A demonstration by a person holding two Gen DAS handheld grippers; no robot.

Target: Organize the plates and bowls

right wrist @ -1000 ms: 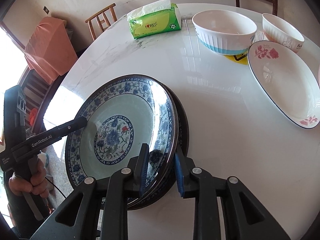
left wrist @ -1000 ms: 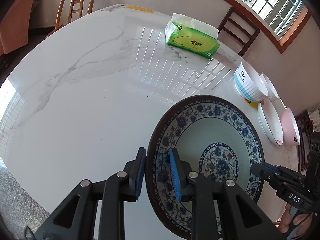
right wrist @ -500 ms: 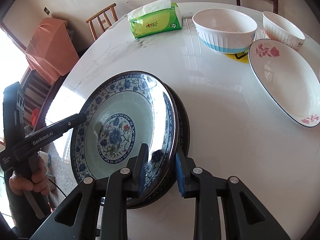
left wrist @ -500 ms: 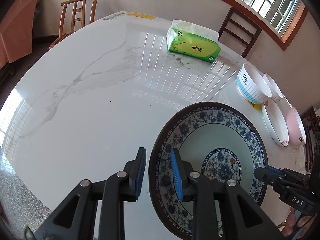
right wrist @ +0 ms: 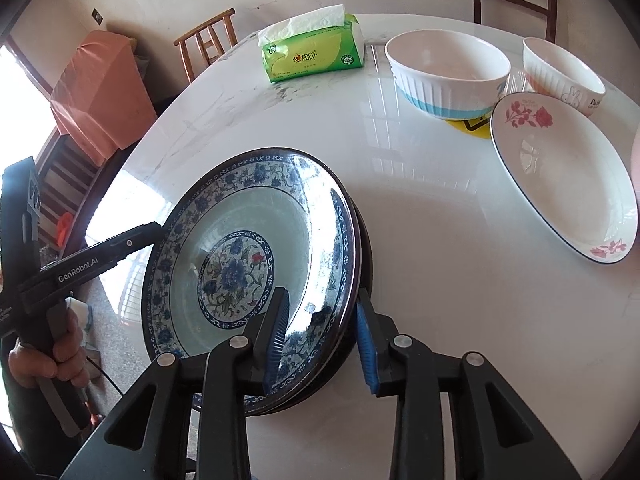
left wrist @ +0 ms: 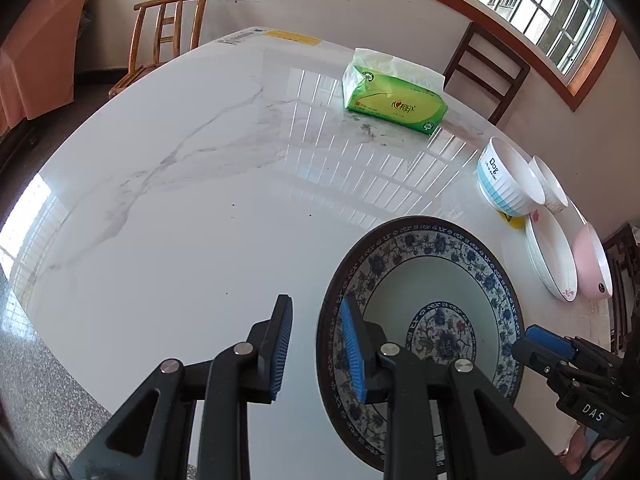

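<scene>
Both grippers straddle the rim of the blue plate (right wrist: 248,256) stacked on the table (left wrist: 180,208): right gripper (right wrist: 322,340) jaws just opened, pads off the rim (plate between them); left gripper (left wrist: 314,354) narrow, its grip unclear. Beyond sit rose plate (right wrist: 568,184), big bowl (right wrist: 448,72), small bowl (right wrist: 560,68).

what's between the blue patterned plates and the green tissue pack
Nothing: bare white table runs from the blue patterned plates to the green tissue pack. Both wrist views show it.
</scene>
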